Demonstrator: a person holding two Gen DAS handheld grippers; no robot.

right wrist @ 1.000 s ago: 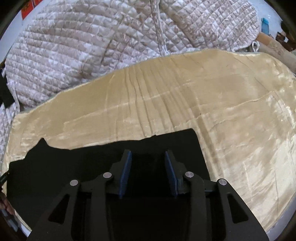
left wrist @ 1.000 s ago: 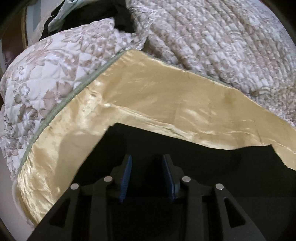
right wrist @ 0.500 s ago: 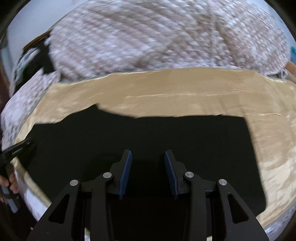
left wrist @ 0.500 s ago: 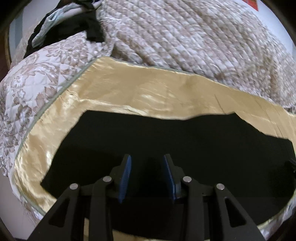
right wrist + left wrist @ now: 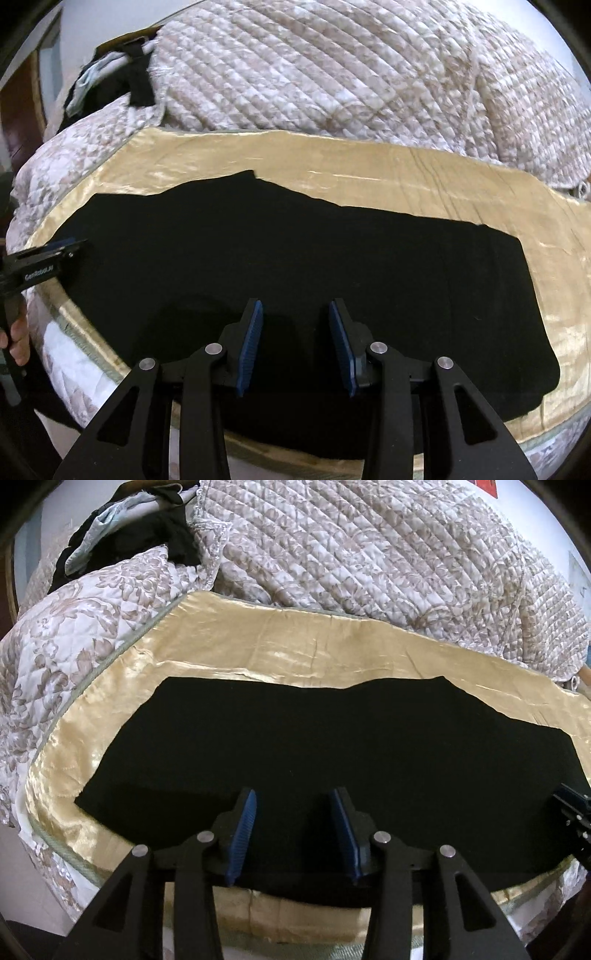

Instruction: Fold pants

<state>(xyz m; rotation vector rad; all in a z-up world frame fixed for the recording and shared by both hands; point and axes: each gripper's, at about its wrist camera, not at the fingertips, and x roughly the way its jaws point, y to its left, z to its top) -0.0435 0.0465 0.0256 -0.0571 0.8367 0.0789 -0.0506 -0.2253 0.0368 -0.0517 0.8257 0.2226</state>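
Black pants lie flat and spread lengthwise on a golden satin sheet; the right wrist view shows the pants too. My left gripper hovers over their near edge with its jaws opening. Its blue pads stand apart, and no fabric rises between them. My right gripper is open over the near edge further right, its pads apart and nothing pinched. Each gripper shows in the other's view: the right gripper at the right edge, the left gripper at the left edge, held by a hand.
A quilted floral bedspread is bunched up behind the sheet and wraps the left side. A pile of dark and pale clothes sits at the far left corner. The bed's near edge runs just under the grippers.
Both cameras have swung from the pants' outer ends toward the middle, so the whole garment now shows. The left pads stand a little wider apart. The pants lie unmoved.
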